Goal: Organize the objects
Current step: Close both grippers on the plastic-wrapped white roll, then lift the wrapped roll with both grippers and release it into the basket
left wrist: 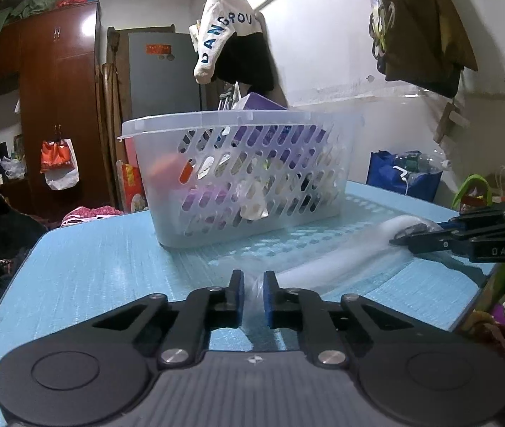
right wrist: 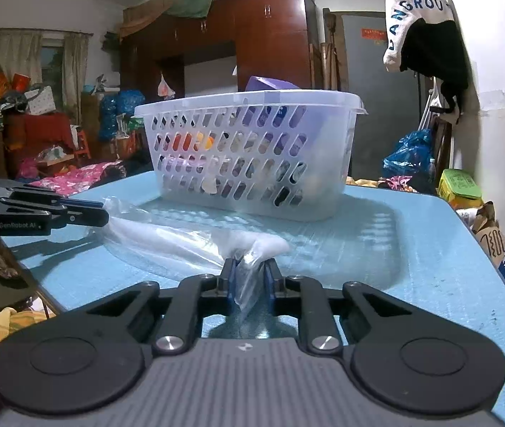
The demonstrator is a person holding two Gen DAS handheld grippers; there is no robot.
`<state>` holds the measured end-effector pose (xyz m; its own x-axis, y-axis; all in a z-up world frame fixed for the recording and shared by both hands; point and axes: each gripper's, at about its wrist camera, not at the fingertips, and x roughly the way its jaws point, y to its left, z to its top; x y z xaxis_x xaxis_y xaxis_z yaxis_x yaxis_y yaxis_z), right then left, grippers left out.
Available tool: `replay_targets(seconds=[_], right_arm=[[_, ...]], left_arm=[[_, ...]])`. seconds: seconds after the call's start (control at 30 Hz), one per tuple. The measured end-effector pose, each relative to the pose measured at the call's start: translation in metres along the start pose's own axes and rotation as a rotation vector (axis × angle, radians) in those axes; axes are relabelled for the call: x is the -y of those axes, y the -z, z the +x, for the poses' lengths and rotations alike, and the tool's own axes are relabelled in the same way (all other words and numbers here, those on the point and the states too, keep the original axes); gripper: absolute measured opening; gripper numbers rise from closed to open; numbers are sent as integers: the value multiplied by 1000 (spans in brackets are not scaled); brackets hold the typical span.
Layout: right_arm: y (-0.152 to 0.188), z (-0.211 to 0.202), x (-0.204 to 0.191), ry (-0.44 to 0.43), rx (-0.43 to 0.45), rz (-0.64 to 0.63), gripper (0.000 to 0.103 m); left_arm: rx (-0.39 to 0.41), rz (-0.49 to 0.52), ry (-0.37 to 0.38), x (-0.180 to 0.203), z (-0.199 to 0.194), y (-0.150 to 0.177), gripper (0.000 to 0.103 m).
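Note:
A clear plastic bag with white filling (left wrist: pixel 341 256) is stretched between my two grippers just above the blue table (left wrist: pixel 110 267). My left gripper (left wrist: pixel 253 286) is shut on one end of the bag. My right gripper (right wrist: pixel 249 274) is shut on the other end; the bag (right wrist: pixel 181 238) runs from it to the left gripper at the left edge (right wrist: pixel 74 213). The right gripper also shows in the left wrist view (left wrist: pixel 409 236). A translucent white slotted basket (left wrist: pixel 238 178) stands behind the bag, holding a purple box (left wrist: pixel 263 103) and several small items.
The basket (right wrist: pixel 252 156) sits mid-table, close behind the bag. The table (right wrist: pixel 430 249) drops off at the left, right and far edges. Bags and clutter crowd the floor around it. Clothes hang on the wall (left wrist: pixel 231 39) behind the basket.

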<state>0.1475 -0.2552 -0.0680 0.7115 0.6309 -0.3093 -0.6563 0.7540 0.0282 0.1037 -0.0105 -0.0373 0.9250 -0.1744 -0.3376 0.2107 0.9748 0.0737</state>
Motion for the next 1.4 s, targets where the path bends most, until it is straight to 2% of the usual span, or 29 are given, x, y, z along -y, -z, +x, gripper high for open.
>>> replay_targets(seconds=[0.27, 0.37, 0.43, 0.7, 0.8, 0.93, 0.97, 1.4], right_arm=[[-1, 1, 1, -8, -10, 1, 18], [-1, 1, 2, -12, -15, 3, 18], [-1, 1, 3, -14, -17, 7, 18], [-1, 2, 4, -17, -22, 2, 18], [-1, 1, 4, -18, -18, 5, 17], [-1, 0, 3, -8, -9, -2, 16], [-2, -2, 4, 1, -3, -4, 15], [-14, -13, 8, 2, 41, -1, 14]], left_arm=[[-13, 27, -17, 2, 2, 1, 12], [-25, 94, -31, 7, 3, 2, 17], [-30, 104, -40, 7, 3, 2, 28], [-60, 137, -17, 2, 2, 1, 31], [-60, 105, -18, 1, 2, 0, 26], [-32, 29, 0, -7, -1, -1, 5], [-27, 32, -16, -7, -2, -1, 5], [16, 22, 3, -4, -11, -8, 5]])
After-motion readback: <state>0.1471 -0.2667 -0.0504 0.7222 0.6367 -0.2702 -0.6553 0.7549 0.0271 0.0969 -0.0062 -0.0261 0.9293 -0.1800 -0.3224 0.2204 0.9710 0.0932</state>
